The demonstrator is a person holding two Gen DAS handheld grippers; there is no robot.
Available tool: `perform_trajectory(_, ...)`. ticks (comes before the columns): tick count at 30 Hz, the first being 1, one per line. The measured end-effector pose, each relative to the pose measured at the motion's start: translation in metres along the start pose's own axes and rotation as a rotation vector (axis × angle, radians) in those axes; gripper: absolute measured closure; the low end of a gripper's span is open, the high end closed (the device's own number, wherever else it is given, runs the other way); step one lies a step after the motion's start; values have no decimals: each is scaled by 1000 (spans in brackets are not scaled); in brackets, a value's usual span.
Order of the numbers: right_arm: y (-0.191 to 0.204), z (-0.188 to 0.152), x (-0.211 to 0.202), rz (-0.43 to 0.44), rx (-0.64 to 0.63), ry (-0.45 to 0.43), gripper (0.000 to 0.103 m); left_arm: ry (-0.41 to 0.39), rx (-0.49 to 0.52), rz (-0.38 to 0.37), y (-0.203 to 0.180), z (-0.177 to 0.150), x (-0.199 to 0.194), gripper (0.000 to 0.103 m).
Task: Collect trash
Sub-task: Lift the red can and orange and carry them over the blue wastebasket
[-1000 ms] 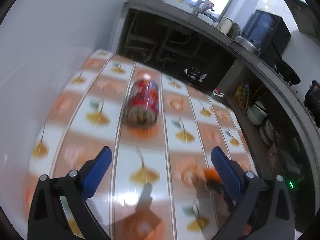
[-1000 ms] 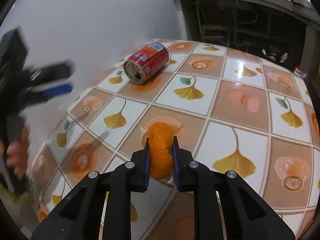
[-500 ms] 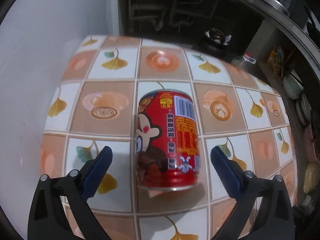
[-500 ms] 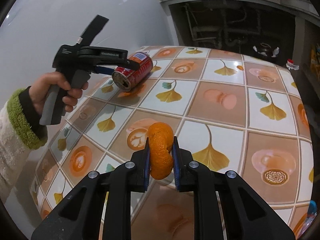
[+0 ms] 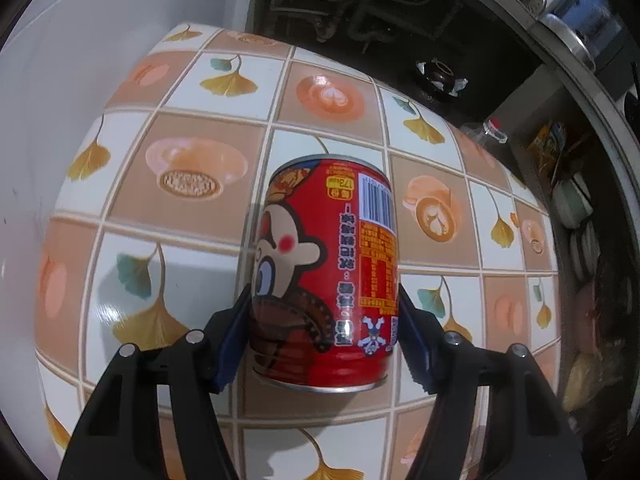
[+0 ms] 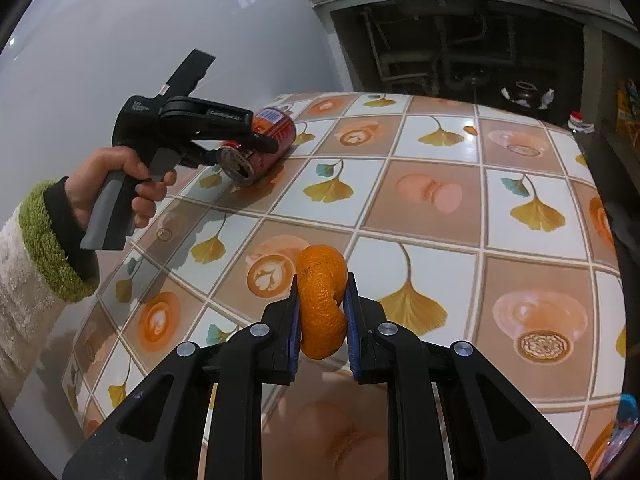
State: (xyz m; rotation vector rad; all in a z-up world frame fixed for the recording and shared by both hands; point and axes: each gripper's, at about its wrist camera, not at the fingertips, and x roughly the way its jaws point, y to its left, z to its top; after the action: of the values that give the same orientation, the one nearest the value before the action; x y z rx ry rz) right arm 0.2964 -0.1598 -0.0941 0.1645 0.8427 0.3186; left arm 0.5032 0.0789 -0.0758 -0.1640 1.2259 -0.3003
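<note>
A red drink can (image 5: 328,272) lies on its side on the tiled tabletop (image 5: 192,160), near the white wall. My left gripper (image 5: 324,304) straddles its near end. The jaws are closing, and both blue pads (image 5: 236,336) touch the can's sides. In the right wrist view the same can (image 6: 280,132) sits at the far left of the table, with the left gripper (image 6: 260,146) over it, held by a hand (image 6: 120,184) in a green-cuffed sleeve. My right gripper (image 6: 322,284) hangs above the table's middle, shut on a curled orange peel (image 6: 322,304).
A white wall borders the table on the left. Beyond the far edge is a dark space under a counter with pipes (image 6: 440,64). A red-capped bottle (image 5: 494,130) stands past the far right corner. A small orange scrap (image 6: 470,130) lies far back, and something blue (image 6: 628,404) sits at the near right edge.
My left gripper came forward and down over the can, and its jaws closed from wide apart onto the can's sides. The right gripper barely moved and kept hold of the peel.
</note>
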Motion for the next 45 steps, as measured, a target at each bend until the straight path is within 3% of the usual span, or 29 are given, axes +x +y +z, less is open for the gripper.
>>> perform_trajectory(8,-6,-7,-20,-2,21,-20,86,-3,-31,-116,-1,-40,-21,39)
perform_trajectory(21,-19,-58,-71,47,156,-49,86,-5,-44,-396,-32,-167,-78,39)
perform_trajectory(30,-37,-97,-119,54,289,-131,87,-6,-4,-475,-69,-219,-100,39)
perform_trajectory(38,-84,-149,-200,-56,446,-286,87,69,224,-533,-178,-231,-100,39)
perform_trajectory(43,-137,-201,-252,-219,583,-367,87,150,412,-559,-277,-245,-83,39)
perform_trajectory(45,-158,-224,-266,-299,640,-374,87,218,482,-563,-324,-256,-64,39)
